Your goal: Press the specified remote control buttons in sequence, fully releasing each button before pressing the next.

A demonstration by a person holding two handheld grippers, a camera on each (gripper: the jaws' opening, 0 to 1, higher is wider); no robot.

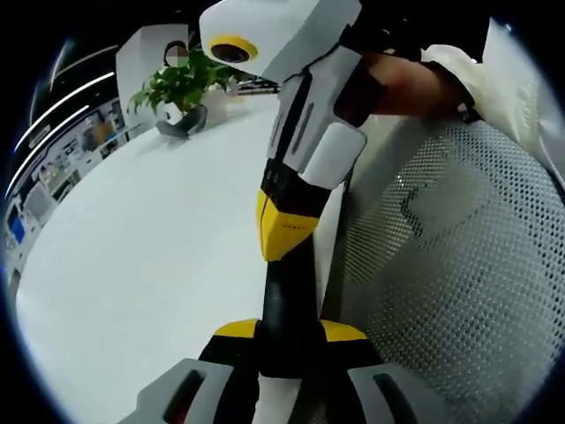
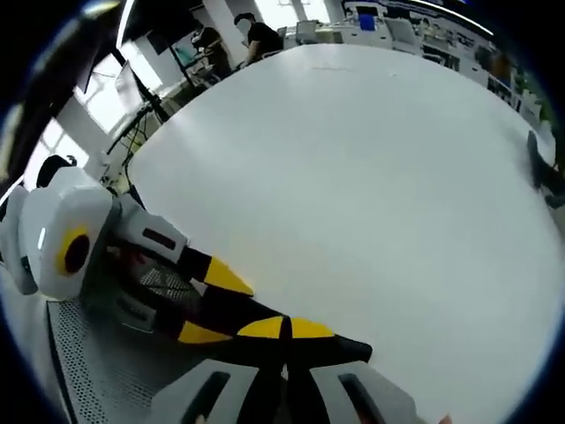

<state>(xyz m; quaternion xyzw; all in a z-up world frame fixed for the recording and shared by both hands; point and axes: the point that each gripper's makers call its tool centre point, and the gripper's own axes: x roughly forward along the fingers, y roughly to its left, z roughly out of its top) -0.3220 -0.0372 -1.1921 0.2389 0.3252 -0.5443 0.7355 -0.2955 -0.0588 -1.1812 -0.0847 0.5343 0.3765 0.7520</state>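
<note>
L gripper view: left gripper (image 1: 290, 331) jaws clamped on the black remote (image 1: 287, 291), held over the white table (image 1: 150, 265) edge; right gripper (image 1: 282, 231) tip sits on the remote's far end, plant (image 1: 181, 88) at back. R gripper view: right gripper's jaws closed together, tips on the remote.

My left gripper (image 1: 287, 375) clamps a dark remote control (image 1: 288, 300); its button face is turned away from me and its lower end is hidden between the jaws. The right gripper (image 1: 284, 225) covers its far end. In the right gripper view, my own gripper (image 2: 284, 358) masks most of the remote (image 2: 265, 311). The potted plant (image 1: 181, 88) is blurred; background people (image 2: 252, 35) are too small to resolve.
</note>
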